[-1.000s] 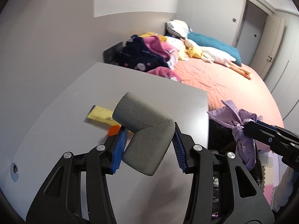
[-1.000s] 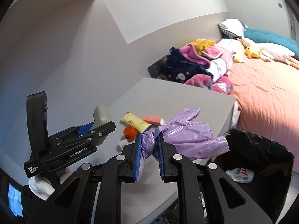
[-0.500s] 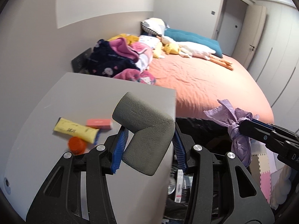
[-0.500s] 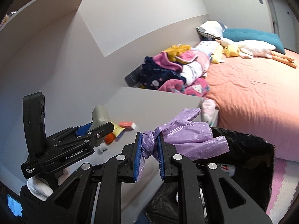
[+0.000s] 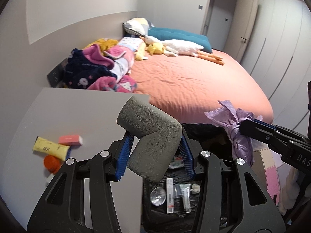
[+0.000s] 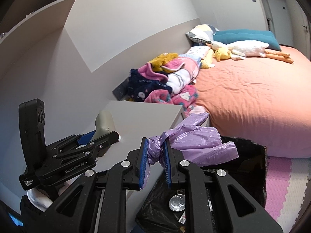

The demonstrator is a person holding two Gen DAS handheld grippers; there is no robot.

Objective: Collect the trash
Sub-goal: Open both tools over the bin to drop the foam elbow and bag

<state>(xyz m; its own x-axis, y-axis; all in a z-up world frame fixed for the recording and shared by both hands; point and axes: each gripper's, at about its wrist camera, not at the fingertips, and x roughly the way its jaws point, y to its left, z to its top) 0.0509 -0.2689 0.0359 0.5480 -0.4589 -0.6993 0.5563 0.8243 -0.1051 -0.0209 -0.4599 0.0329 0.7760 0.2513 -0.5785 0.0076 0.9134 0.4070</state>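
Observation:
My left gripper [image 5: 154, 155] is shut on a grey bent foam piece [image 5: 151, 136], held at the grey table's right edge, partly over a black-lined trash bin [image 5: 175, 198]. The bin holds a foil cup, a test-kit box and clear wrappers. My right gripper [image 6: 155, 162] is shut on a knotted purple plastic bag [image 6: 194, 141] above the same bin [image 6: 250, 170]. The bag also shows in the left wrist view [image 5: 236, 128]. On the table [image 5: 68, 112] lie a yellow tube [image 5: 50, 148], a pink box [image 5: 70, 139] and an orange cap [image 5: 51, 162].
A bed with an orange sheet [image 5: 194, 83] stands behind the bin, with piled clothes [image 5: 101, 68], pillows and plush toys. Pastel foam floor mats [image 6: 281, 178] lie right of the bin. Wardrobe doors [image 5: 281, 48] line the far right. A shelf [image 6: 38, 9] hangs upper left.
Both grippers have swung right, away from the table and over the trash bin. The bin's inside has come into view. Each still holds its item.

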